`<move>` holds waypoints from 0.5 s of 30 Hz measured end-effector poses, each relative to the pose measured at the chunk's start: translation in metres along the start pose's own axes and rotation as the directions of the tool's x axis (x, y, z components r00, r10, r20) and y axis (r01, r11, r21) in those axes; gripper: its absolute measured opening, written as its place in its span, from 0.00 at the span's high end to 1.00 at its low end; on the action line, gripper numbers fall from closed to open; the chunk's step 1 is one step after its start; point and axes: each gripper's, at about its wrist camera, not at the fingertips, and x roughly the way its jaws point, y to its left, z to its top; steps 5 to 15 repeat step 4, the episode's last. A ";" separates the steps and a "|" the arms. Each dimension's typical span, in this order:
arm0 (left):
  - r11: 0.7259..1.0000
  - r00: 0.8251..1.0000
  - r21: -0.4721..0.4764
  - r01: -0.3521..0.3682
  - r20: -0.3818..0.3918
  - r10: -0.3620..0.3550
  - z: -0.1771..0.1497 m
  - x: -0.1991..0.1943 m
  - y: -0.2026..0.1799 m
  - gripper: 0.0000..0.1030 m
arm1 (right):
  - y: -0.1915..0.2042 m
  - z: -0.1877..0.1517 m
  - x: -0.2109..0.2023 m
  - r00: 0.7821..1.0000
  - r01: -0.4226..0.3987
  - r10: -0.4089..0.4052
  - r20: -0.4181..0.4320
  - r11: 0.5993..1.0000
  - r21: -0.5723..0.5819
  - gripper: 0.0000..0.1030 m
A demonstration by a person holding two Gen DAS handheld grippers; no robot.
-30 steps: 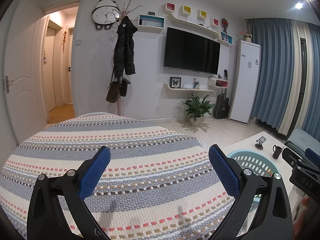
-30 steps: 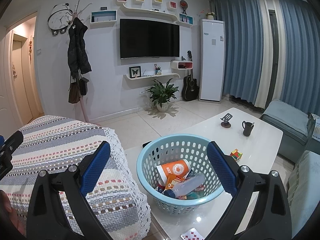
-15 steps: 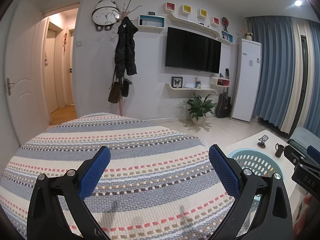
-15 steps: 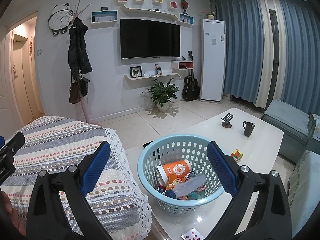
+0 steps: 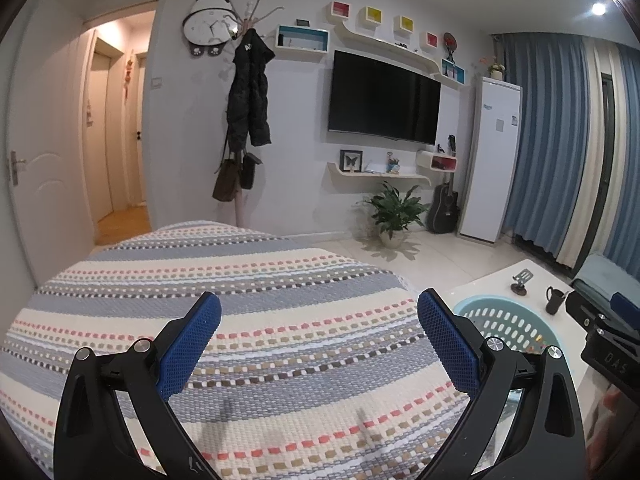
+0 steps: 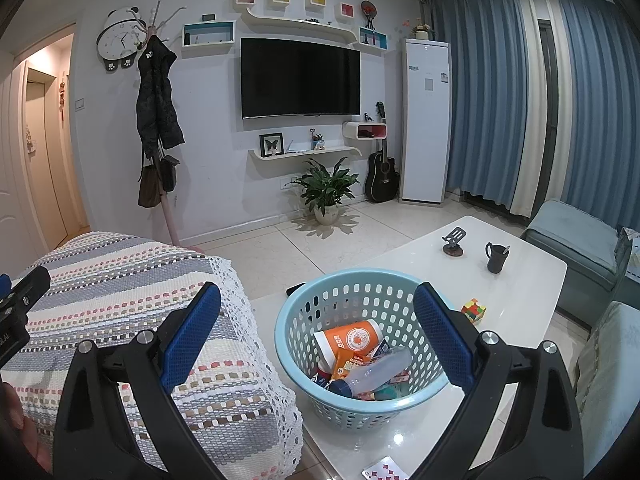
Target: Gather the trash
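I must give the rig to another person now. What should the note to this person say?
Left gripper: open, empty, over the striped cover.
Right gripper: open, empty, above the blue basket on the white table.
Done: orange cup, clear bottle and wrappers lie in the basket.
Left: a playing card at the table's near edge and a colour cube beside the basket, if they count as trash.

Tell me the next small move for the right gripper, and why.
Probably lower the right gripper toward the playing card on the white table in front of the blue basket. Both grippers are open and empty, the basket already holds a cup and a bottle, and the card looks like loose trash.
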 end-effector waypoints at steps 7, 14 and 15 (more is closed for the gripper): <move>1.000 1.000 -0.016 0.004 -0.003 -0.004 0.000 0.000 0.003 0.07 | 0.000 0.000 0.000 1.000 -0.001 0.001 0.000 1.000 0.000 0.10; 1.000 1.000 -0.016 0.004 -0.003 -0.004 0.000 0.000 0.003 0.07 | 0.000 0.000 0.000 1.000 -0.001 0.001 0.000 1.000 0.000 0.10; 1.000 1.000 -0.016 0.004 -0.003 -0.004 0.000 0.000 0.003 0.07 | 0.000 0.000 0.000 1.000 -0.001 0.001 0.000 1.000 0.000 0.10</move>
